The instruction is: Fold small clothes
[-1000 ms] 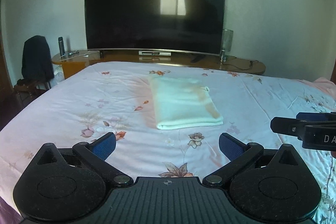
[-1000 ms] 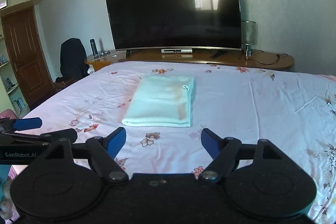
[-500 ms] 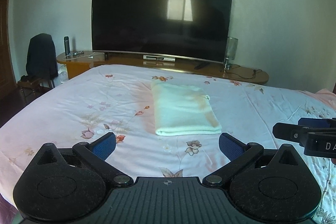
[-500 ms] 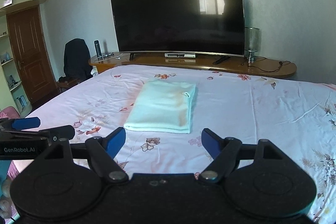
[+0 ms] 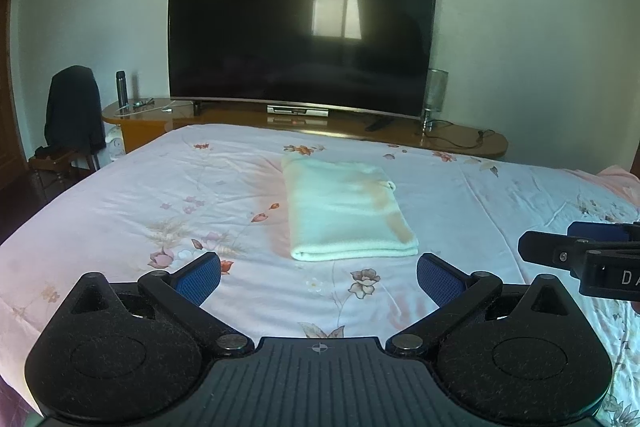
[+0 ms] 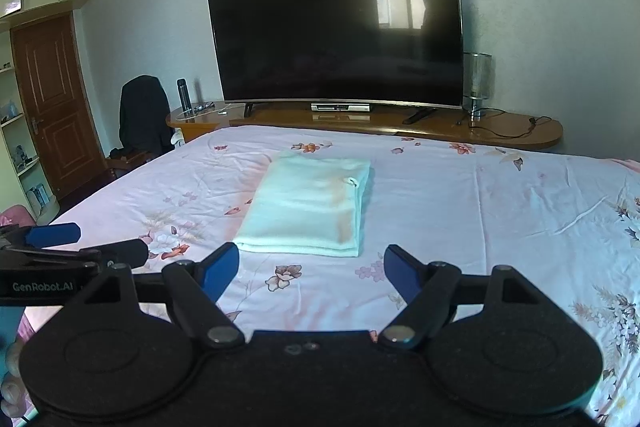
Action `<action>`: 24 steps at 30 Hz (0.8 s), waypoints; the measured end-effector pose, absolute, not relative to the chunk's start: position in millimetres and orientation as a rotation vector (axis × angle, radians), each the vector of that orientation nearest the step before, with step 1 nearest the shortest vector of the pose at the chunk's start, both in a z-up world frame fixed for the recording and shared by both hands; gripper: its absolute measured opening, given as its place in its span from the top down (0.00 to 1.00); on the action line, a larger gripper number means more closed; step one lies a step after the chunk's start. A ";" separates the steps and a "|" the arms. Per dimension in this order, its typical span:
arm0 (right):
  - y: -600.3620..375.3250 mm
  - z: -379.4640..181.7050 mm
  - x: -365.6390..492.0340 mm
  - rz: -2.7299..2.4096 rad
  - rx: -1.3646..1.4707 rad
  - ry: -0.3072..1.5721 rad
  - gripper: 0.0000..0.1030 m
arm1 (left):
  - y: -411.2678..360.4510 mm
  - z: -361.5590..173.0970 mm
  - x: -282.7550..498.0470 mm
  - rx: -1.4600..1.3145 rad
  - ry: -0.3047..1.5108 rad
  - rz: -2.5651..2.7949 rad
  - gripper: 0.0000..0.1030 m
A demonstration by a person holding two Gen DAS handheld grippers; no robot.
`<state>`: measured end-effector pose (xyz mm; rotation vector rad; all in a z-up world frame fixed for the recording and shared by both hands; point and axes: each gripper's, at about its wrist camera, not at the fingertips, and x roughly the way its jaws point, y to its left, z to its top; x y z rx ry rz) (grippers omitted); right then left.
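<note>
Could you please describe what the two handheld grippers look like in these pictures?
Both are matte black plastic. The left gripper has a ribbed base plate with a small crosshair mark, two round textured housings and angled linkage arms ending in blue pads. The right gripper has the same build with a plainer base. Seen side-on from the right camera, the left gripper carries white "GenRobot.AI" lettering.

Right tool cut off at edge

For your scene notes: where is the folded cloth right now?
In both wrist views the cloth lies mid-bed, ahead of both open grippers and before the TV.
</note>
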<state>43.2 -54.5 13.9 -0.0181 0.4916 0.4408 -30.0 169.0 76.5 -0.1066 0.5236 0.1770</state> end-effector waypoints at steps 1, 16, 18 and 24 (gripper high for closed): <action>-54.2 14.1 42.8 0.438 -0.020 0.491 0.23 | 168.9 76.5 -30.0 -0.106 0.524 0.175 0.00; -47.7 17.8 40.3 0.437 -0.034 0.485 0.23 | 174.6 79.7 -30.4 -0.112 0.514 0.174 0.00; -46.3 18.1 40.1 0.437 -0.036 0.486 0.23 | 175.1 79.5 -29.6 -0.110 0.516 0.174 0.00; -42.9 18.5 41.8 0.440 -0.041 0.491 0.23 | 176.8 79.7 -28.5 -0.110 0.519 0.173 0.00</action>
